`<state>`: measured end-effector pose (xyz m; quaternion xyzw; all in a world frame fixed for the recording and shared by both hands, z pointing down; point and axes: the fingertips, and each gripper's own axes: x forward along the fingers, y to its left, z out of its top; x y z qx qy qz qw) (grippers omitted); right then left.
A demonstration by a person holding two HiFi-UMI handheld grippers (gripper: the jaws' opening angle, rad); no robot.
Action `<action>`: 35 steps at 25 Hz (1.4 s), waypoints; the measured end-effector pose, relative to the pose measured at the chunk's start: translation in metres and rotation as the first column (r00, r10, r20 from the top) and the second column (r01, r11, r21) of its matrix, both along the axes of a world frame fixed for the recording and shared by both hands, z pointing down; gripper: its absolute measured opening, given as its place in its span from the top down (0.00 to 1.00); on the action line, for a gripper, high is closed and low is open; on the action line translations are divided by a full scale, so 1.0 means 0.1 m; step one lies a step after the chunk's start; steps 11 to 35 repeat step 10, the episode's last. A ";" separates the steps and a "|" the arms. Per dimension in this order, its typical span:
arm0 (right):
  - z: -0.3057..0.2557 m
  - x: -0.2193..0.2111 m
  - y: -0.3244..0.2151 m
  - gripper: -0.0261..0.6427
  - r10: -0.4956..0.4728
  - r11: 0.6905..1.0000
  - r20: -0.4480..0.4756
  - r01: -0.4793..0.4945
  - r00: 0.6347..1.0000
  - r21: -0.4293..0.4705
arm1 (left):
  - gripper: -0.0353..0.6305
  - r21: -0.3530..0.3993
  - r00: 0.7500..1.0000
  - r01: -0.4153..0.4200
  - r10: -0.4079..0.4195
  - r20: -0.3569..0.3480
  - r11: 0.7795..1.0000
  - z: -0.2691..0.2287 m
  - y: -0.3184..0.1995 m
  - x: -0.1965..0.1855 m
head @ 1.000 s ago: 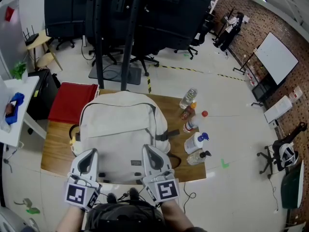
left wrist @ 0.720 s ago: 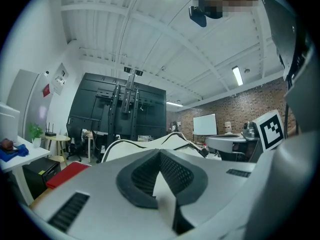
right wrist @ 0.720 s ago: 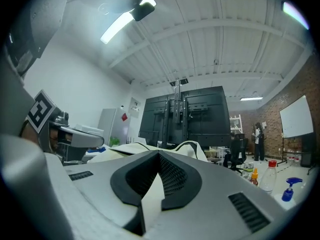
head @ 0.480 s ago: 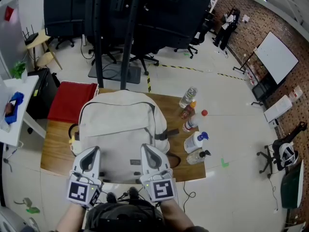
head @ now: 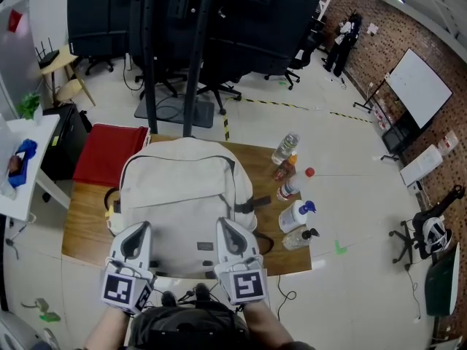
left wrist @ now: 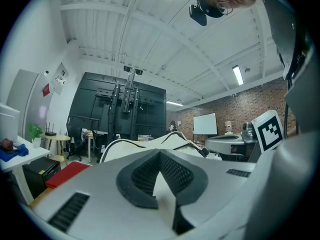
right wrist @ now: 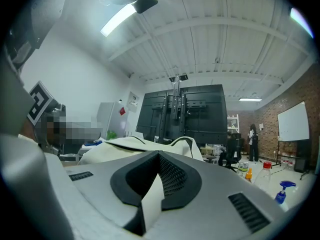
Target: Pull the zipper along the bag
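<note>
A cream backpack (head: 182,188) lies flat on the wooden table (head: 84,224), with a dark zip line (head: 235,172) running round its upper part. I cannot make out the zipper pull. My left gripper (head: 136,232) hovers over the bag's near left corner and is shut on nothing. My right gripper (head: 227,227) is over the near right part, also shut and empty. In the left gripper view the closed left gripper (left wrist: 160,155) points level at the backpack (left wrist: 131,145). In the right gripper view the shut right gripper (right wrist: 159,156) faces the backpack (right wrist: 131,145).
Several bottles stand on the table's right side: a clear bottle (head: 284,147), a sauce bottle (head: 284,168), and spray bottles (head: 298,214). A red case (head: 108,154) lies at the back left. Black office chairs (head: 219,57) and a dark frame stand behind the table.
The right gripper has turned slightly, so its marker cube sits squarer. The left gripper and the bag have not moved.
</note>
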<state>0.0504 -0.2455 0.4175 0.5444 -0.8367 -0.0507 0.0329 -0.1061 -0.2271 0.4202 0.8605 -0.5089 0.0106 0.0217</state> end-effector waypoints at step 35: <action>0.04 0.02 -0.06 0.95 0.009 1.000 -0.010 -0.009 1.000 -0.011 | 0.92 -0.005 1.000 -0.001 0.001 -0.004 1.000 0.04 -0.05 0.00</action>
